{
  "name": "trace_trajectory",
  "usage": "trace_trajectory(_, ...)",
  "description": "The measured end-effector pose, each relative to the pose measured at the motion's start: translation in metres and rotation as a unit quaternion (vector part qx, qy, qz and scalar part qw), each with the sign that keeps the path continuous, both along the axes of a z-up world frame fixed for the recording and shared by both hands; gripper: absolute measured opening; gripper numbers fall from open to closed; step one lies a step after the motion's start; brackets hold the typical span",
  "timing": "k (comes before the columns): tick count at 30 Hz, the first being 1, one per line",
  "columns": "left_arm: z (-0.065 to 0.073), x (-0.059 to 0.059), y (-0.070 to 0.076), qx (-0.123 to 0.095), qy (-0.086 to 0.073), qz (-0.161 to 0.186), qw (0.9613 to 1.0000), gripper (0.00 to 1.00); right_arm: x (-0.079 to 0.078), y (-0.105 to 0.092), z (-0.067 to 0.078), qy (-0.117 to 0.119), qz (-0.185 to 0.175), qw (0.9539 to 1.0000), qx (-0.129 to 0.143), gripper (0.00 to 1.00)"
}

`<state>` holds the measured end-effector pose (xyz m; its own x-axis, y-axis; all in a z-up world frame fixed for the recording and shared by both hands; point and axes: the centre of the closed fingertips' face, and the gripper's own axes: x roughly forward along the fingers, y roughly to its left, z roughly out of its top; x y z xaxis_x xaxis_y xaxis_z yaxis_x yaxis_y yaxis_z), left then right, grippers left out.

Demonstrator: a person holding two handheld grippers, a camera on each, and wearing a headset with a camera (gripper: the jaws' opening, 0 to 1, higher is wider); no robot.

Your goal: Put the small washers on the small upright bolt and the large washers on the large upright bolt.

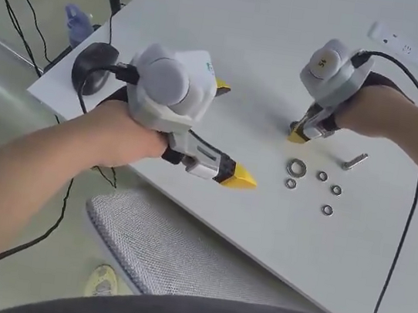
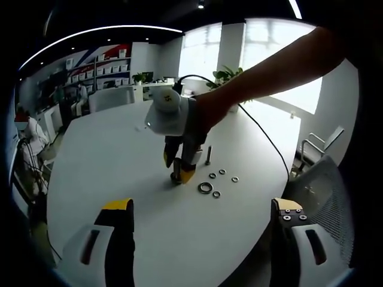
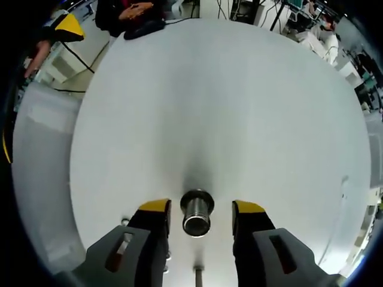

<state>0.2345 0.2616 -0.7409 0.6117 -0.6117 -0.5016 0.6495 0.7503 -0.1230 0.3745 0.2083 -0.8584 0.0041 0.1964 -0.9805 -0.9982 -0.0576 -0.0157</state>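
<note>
Nearest the head camera, the person's left hand (image 1: 128, 133) gripped the left claw (image 2: 201, 206) over the near edge of the table (image 1: 213, 17). Its jaws stood wide apart and held nothing. Below that claw, past the table edge, sat a grey mesh chair (image 1: 173, 249).

Ahead and to the right of it, the right claw (image 1: 299, 134) pointed down at the table with its tips close to the surface. Its jaws were partly open, one on each side of the large bolt (image 3: 197, 212), which stood upright on its head between them. A thin gap showed on either side, so the jaws were not clamped on it.

On the person's side of the right claw the washers lay flat and loose on the table. The large washer (image 1: 296, 167) was just beside the tips. Four small washers (image 1: 322, 175) were scattered near it, none touching another. The small bolt (image 1: 355, 161) lay on its side to the right of that claw, near the washers but apart from them. All of these were well apart from the left claw, off to its right.
</note>
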Motion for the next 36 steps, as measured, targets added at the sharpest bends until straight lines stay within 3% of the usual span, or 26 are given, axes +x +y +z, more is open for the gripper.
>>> trace_trajectory(7,-0.001,-0.003,-0.002,0.002,0.001,-0.002,1.0000,0.96,-0.004,-0.002,0.008,0.008,-0.002,1.0000,-0.001,0.46)
trace_trajectory(12,-0.007,-0.006,-0.007,0.007,0.014,-0.012,0.9998,0.98,-0.001,0.000,0.015,0.007,-0.004,0.9999,0.012,0.48)
trace_trajectory(21,-0.006,-0.007,-0.007,0.010,0.017,-0.014,0.9997,0.99,-0.004,0.000,0.036,0.013,-0.009,0.9992,0.036,0.49)
trace_trajectory(25,0.000,-0.007,-0.008,0.002,0.013,-0.012,0.9998,0.99,-0.003,-0.001,0.032,0.011,0.014,0.9994,0.031,0.50)
trace_trajectory(36,-0.004,-0.015,-0.009,0.016,0.021,-0.016,0.9995,0.99,-0.011,-0.003,0.056,0.015,0.026,0.9987,0.040,0.48)
